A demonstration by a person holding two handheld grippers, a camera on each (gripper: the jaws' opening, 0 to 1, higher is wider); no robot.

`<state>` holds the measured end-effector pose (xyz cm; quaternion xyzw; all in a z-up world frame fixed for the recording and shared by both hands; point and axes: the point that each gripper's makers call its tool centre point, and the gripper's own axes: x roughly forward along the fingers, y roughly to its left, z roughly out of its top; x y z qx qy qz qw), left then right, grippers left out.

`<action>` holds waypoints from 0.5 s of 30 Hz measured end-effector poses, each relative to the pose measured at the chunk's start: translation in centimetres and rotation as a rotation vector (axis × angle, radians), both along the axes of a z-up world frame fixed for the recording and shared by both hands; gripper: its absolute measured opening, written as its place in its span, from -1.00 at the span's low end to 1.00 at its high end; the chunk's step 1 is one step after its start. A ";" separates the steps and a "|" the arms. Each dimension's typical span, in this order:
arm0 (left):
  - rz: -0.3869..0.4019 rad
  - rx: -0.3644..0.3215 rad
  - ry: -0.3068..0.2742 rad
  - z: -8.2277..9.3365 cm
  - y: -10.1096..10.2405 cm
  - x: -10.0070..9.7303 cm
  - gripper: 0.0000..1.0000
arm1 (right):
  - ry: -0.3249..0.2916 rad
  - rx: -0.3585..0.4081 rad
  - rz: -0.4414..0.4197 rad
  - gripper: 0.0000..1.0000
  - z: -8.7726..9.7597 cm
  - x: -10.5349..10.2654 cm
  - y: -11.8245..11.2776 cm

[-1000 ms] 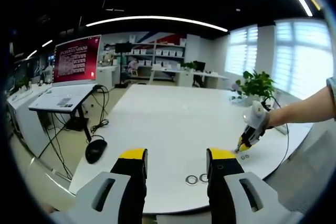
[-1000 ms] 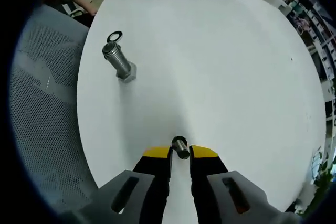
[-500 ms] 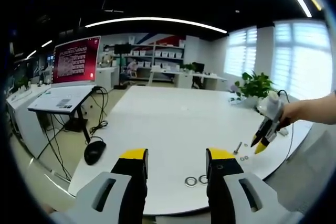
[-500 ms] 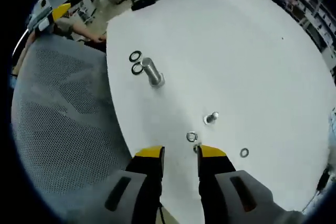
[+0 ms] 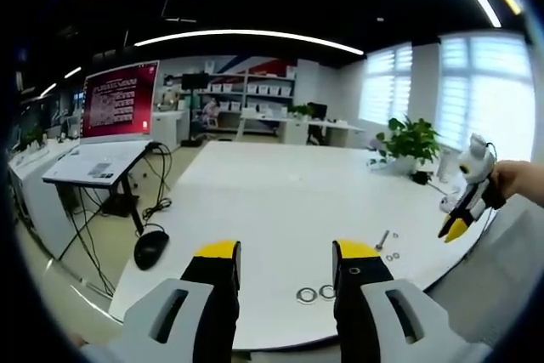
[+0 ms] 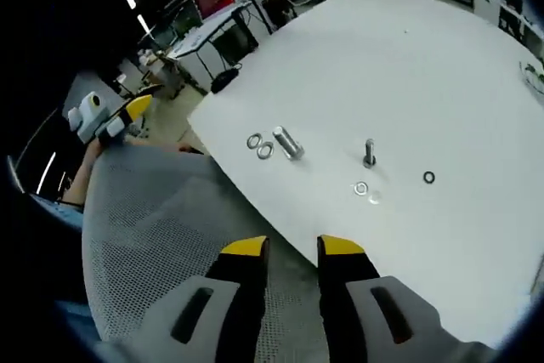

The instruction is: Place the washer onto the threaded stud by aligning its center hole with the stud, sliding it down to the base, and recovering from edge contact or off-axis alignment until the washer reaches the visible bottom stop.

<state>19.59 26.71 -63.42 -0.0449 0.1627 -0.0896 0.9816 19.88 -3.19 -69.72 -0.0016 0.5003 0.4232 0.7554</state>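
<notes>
**Both grippers held clear of the tabletop; washers lying loose beside the stud**

Seen along the right gripper [image 6: 287, 248], whose yellow-tipped jaws stand spread with nothing between them, the white, smooth, rounded tabletop [image 6: 442, 82] lies well beyond the jaw tips. A grey mesh chair back [image 6: 161, 235] sits beneath the jaws. On the tabletop a small threaded stud [image 6: 370, 152] stands upright on its head, metallic and slender. Just beside it lies a bright flat washer [image 6: 361, 188], apart from the stud and not on it. A darker ring [image 6: 428, 178] lies a little farther off on the same side. Towards the table edge a larger bolt [image 6: 287, 143] rests on its side, ribbed and silver-grey, with two flat rings [image 6: 260, 146] touching or nearly touching next to it. The left gripper [image 6: 115, 116] appears at the far left, held in a person's hand over the floor.

From the left gripper view, the left gripper [image 5: 283, 252] has its jaws wide apart and empty, hovering short of the tabletop [image 5: 280, 184] edge. Two rings [image 5: 316, 294] lie near that edge; the upright stud [image 5: 383, 239] stands farther right with small washers [image 5: 391, 257] by it. The right gripper [image 5: 463, 210] hangs to the right, above and apart from the tabletop, held in a hand [image 5: 514, 180]. A potted plant [image 5: 410, 140] stands at the far side.
</notes>
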 end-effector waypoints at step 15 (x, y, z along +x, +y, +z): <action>-0.015 0.010 0.018 -0.3 -0.2 0.0 -0.20 | -0.264 0.040 0.030 -0.94 3.1 -4.9 -1.7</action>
